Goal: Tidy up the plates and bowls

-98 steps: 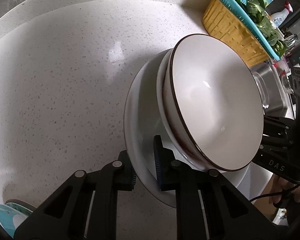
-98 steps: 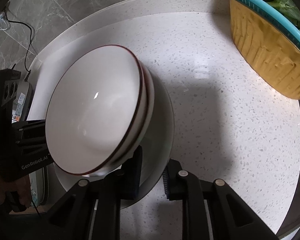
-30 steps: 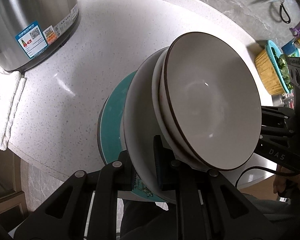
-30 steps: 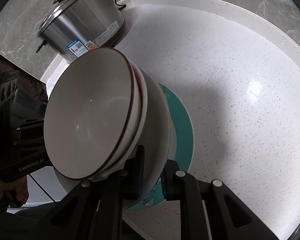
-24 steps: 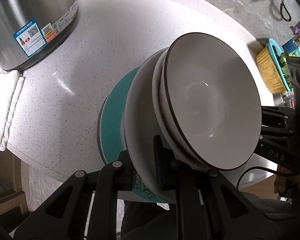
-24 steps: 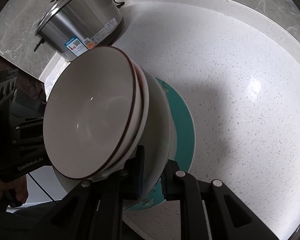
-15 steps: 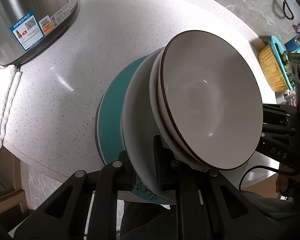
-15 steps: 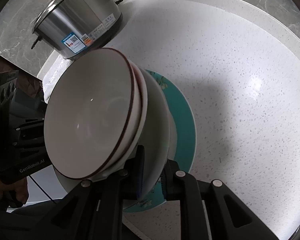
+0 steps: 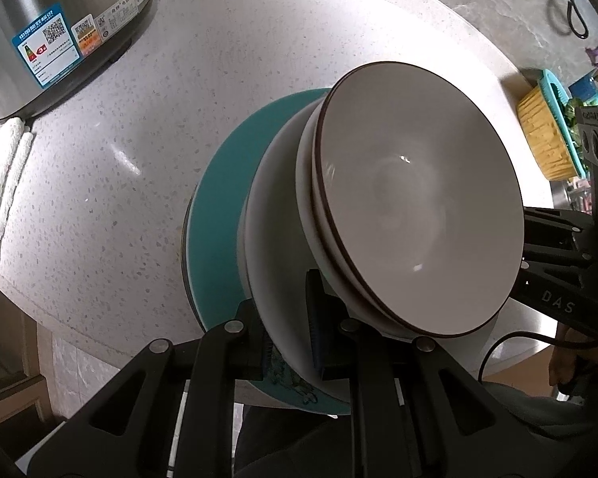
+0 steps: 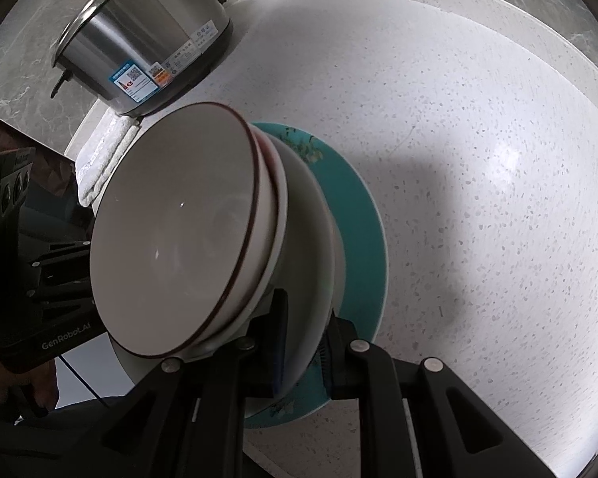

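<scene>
Rice cooker [image 9: 56, 32]: stands at the far left corner of the counter [image 9: 227, 79], with a white towel [image 9: 0, 183] at its foot by the left edge; well apart from the stack.

Teal plate [image 9: 219, 215]: lies flat near the counter's front edge, its near rim apparently overhanging slightly. It looks like the base for the stack.

White plate [image 9: 271, 239]: carried above the teal plate, with two brown-rimmed bowls [image 9: 414, 199] nested on it. Whether it touches the teal plate yet cannot be told.

Left gripper [image 9: 287, 342]: nearly closed, pinching the white plate's near-left rim, one pad under and one over.

Right gripper [image 10: 303, 342]: likewise nearly closed, pinching the opposite rim of the same plate.

Step in hand: judged to be seating the white plate and bowls onto the teal plate.

Doing it well: lower both sides evenly and keep the plate level so the bowls stay nested. Centre it over the teal plate, and loosen neither pinch before the plate sits fully.

Yellow basket [image 9: 546, 135]: at the far right edge; out of the way.
</scene>
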